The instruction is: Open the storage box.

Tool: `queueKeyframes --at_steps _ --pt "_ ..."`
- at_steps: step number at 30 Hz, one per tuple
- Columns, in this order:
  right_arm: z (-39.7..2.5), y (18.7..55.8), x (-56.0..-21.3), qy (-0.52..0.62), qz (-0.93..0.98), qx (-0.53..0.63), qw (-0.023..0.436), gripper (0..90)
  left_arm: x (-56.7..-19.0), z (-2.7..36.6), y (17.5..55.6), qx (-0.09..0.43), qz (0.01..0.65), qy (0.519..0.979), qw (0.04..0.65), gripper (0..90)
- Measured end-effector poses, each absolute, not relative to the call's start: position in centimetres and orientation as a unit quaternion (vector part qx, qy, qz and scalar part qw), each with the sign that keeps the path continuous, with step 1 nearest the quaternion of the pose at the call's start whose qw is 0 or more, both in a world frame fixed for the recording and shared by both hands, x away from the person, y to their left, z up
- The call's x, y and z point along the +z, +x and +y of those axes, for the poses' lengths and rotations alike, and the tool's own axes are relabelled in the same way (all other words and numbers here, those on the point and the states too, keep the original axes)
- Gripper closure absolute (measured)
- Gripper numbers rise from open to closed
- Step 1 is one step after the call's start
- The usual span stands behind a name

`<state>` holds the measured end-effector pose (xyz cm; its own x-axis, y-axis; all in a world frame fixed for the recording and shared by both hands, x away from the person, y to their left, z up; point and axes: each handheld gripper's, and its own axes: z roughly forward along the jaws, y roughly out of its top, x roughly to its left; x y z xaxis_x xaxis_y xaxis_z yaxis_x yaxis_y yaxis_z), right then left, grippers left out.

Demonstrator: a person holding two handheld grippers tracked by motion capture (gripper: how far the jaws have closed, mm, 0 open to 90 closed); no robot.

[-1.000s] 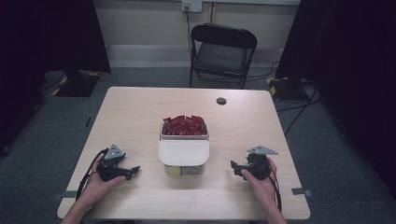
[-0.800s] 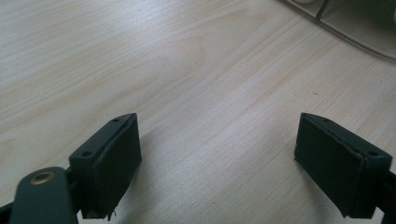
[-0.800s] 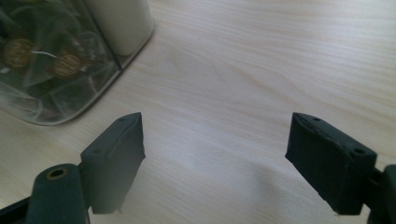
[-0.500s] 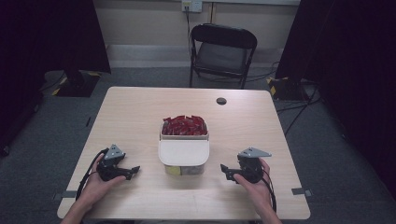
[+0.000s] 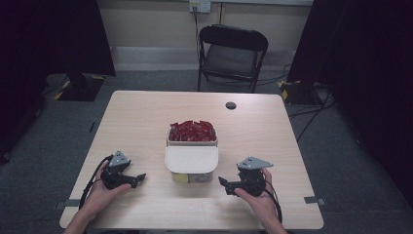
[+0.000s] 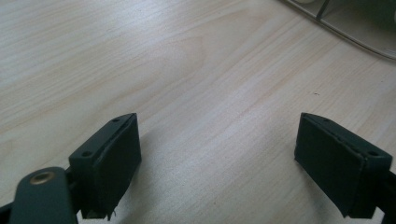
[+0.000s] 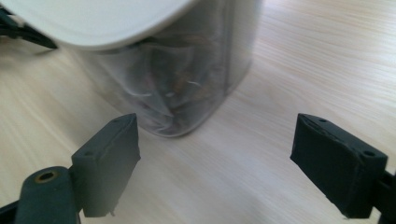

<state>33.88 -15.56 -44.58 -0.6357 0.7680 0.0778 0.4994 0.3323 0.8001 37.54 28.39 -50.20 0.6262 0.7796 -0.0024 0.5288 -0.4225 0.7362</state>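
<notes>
In the middle of the wooden table [image 5: 146, 117] stands a clear container [image 5: 191, 170] with a white lid [image 5: 191, 158] over its near half. Several red packets [image 5: 191, 130] fill the open far half. My left gripper [image 5: 139, 178] rests on the table to the container's left, jaws open over bare wood [image 6: 219, 140]; a corner of the container [image 6: 355, 28] shows far off. My right gripper [image 5: 223, 183] sits just right of the container, open and empty. In the right gripper view, the gripper [image 7: 215, 140] faces the container's clear wall [image 7: 187, 84] under the lid [image 7: 93, 18].
A small black round object [image 5: 231, 105] lies on the far side of the table. A black folding chair [image 5: 233, 53] stands behind the table. Cables run across the floor at the right. Bare wood lies in front of the container.
My right gripper has slid left along the table toward the container's near right corner. The left gripper and the container have stayed put.
</notes>
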Motion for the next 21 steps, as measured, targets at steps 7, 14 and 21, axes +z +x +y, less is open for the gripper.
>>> queueKeyframes --at_steps 7,14,21 --pt "-14.2 33.6 -44.4 0.387 0.803 0.429 0.147 14.6 -50.2 28.4 37.5 0.173 0.396 0.826 0.363 14.0" --pt "-13.8 34.0 -44.2 0.385 0.799 0.441 0.138 14.6 -50.2 28.4 37.5 0.173 0.396 0.826 0.363 14.0" --pt "-12.6 34.8 -44.3 0.377 0.805 0.439 0.135 14.7 -50.2 28.4 37.5 0.173 0.396 0.826 0.363 14.0"
